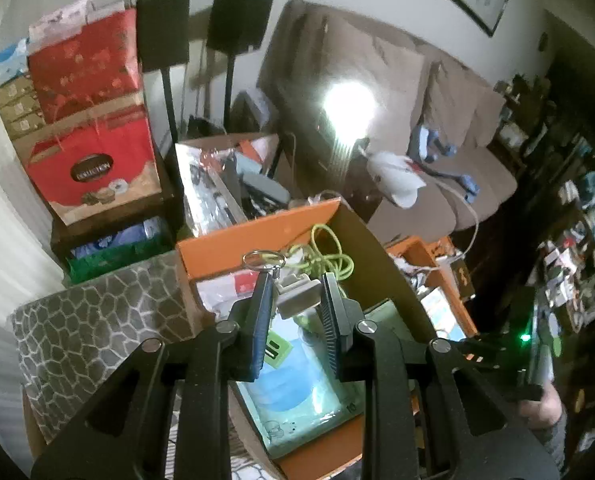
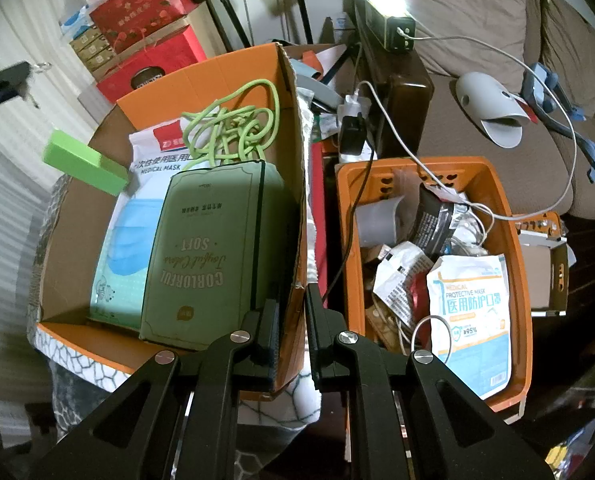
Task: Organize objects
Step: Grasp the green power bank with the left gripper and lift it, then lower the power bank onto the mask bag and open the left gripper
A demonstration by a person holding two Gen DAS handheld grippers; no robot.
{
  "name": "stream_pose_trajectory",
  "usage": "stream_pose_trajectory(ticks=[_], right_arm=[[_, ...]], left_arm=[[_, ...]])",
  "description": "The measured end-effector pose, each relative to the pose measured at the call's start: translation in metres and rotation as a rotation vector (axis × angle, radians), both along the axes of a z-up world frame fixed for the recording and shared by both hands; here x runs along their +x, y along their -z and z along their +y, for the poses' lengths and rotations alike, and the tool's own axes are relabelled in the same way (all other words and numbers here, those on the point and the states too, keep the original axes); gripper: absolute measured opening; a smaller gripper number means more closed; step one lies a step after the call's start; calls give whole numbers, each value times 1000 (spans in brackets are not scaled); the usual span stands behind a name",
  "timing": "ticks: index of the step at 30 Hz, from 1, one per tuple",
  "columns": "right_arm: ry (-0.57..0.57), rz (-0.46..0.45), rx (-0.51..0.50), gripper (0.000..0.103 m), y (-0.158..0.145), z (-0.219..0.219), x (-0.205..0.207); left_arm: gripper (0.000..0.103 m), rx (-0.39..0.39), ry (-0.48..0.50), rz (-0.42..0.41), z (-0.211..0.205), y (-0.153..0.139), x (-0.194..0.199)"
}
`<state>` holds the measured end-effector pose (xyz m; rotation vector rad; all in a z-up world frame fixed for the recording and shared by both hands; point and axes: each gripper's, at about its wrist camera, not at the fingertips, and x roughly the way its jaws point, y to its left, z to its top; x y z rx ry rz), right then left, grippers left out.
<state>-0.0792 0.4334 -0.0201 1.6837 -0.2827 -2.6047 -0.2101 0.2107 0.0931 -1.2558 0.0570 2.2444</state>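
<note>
The left gripper (image 1: 295,286) has its fingers pinched on a small whitish-grey block (image 1: 297,298) with a metal key ring (image 1: 263,259) sticking up past the left fingertip. It hangs over the orange cardboard box (image 1: 257,232), above the tangled green cord (image 1: 329,256) and the blue mask pack (image 1: 293,392). The right gripper (image 2: 293,304) has its fingers pressed together on the box's right wall (image 2: 297,184), next to the green "SOFT" pack (image 2: 213,256). The orange basket (image 2: 519,300) sits just beside the box.
</note>
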Motion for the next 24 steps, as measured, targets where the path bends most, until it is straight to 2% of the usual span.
stream_pose_trajectory(ticks=[7,11,24], right_arm=[[0,3,-8,11,0,0,0],[-1,5,-12,11,1,0,-2],[0,5,-13,12,1,2,0]], left_arm=[[22,-37,1,-50,19,35,-10],[22,-34,-7,-62,22,44,-16],[21,-72,-84,-123,21,94,-50]])
